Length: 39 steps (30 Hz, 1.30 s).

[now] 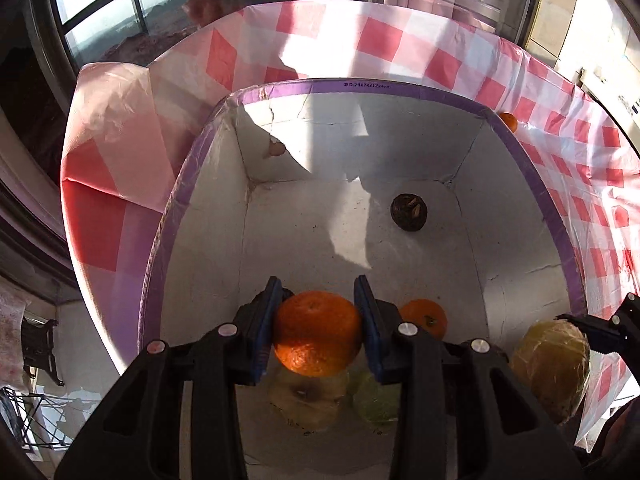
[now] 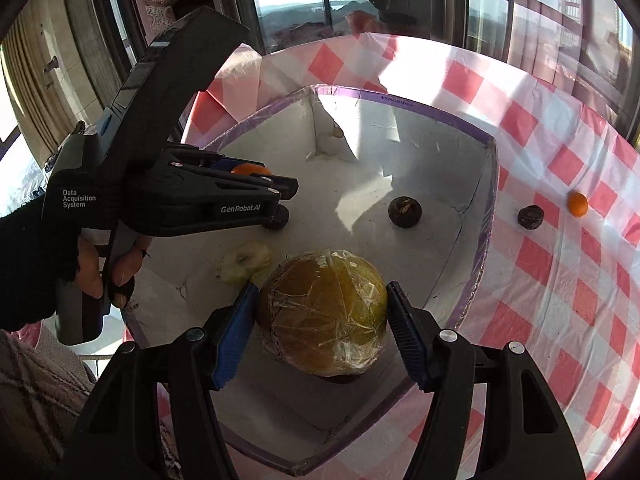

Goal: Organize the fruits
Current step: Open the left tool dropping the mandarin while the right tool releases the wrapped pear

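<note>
My left gripper (image 1: 318, 312) is shut on a large orange (image 1: 318, 334) and holds it over the white box with a purple rim (image 1: 360, 88). My right gripper (image 2: 322, 316) is shut on a big yellow plastic-wrapped fruit (image 2: 324, 312), held above the same box (image 2: 440, 112). In the box lie a small orange (image 1: 426, 316), a dark round fruit (image 1: 409, 213), a pale apple (image 1: 308, 398) and a green fruit (image 1: 376, 400). The left gripper (image 2: 276, 184) shows in the right wrist view.
The box stands on a red-and-white checked tablecloth (image 2: 560, 280). A small orange (image 2: 577, 204) and a dark round fruit (image 2: 531, 217) lie on the cloth right of the box. Windows stand behind the table.
</note>
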Motion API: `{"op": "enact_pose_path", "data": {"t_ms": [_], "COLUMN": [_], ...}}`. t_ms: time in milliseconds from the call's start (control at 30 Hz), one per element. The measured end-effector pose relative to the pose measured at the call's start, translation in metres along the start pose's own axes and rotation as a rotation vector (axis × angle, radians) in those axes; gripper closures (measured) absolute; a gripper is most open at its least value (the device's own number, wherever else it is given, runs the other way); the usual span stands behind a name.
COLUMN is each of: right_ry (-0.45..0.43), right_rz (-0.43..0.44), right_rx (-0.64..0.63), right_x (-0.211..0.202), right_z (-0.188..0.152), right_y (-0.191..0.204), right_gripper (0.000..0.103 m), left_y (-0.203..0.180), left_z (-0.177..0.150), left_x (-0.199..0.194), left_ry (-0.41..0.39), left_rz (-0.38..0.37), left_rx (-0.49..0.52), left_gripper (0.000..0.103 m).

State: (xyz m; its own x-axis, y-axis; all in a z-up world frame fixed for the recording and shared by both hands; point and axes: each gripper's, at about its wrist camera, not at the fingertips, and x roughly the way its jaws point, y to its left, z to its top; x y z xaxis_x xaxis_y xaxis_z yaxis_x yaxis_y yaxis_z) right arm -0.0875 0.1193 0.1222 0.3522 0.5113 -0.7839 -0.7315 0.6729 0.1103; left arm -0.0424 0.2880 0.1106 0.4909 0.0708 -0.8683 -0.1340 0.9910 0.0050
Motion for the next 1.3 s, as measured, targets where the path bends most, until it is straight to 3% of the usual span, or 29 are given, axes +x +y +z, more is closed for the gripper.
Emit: {"op": "enact_pose_path", "data": {"t_ms": [200, 400, 533, 767, 1000, 1033, 1067, 1100, 1300], "right_ry": [0.075, 0.090, 0.112, 0.108, 0.102, 0.102, 0.101, 0.100, 0.089], "right_rz": [0.026, -0.026, -0.075, -0.087, -0.070, -0.068, -0.066, -0.064, -0.049], "right_rx": [-0.039, -0.102, -0.184, -0.147, -0.155, -0.154, -0.155, -0.156, -0.168], "right_x": [0.022, 0.026, 0.029, 0.026, 0.030, 0.030, 0.031, 0.031, 0.029], "right_z": [-0.005, -0.008, -0.013, -0.015, -0.015, -0.015, -0.015, -0.015, -0.017], "right_y": [0.011, 0.018, 0.029, 0.021, 0.024, 0.024, 0.024, 0.024, 0.027], "right_gripper": [0.039, 0.039, 0.039, 0.032, 0.024, 0.023, 0.023, 0.022, 0.021], "left_y": [0.017, 0.018, 0.016, 0.007, 0.004, 0.005, 0.005, 0.009, 0.014], "left_z": [-0.002, -0.004, -0.003, -0.003, -0.003, -0.004, -0.003, -0.003, -0.003], "left_x": [-0.001, 0.005, 0.007, 0.010, 0.009, 0.009, 0.008, 0.009, 0.010], "left_ry": [-0.005, 0.027, 0.035, 0.049, 0.045, 0.040, 0.038, 0.041, 0.041], "left_rz": [-0.006, -0.039, -0.042, -0.047, -0.046, -0.040, -0.024, -0.003, 0.008], "left_rx": [-0.054, -0.062, -0.058, -0.017, -0.002, -0.002, -0.007, -0.028, -0.055], "left_gripper": [0.065, 0.064, 0.056, 0.039, 0.033, 0.030, 0.015, 0.009, 0.008]}}
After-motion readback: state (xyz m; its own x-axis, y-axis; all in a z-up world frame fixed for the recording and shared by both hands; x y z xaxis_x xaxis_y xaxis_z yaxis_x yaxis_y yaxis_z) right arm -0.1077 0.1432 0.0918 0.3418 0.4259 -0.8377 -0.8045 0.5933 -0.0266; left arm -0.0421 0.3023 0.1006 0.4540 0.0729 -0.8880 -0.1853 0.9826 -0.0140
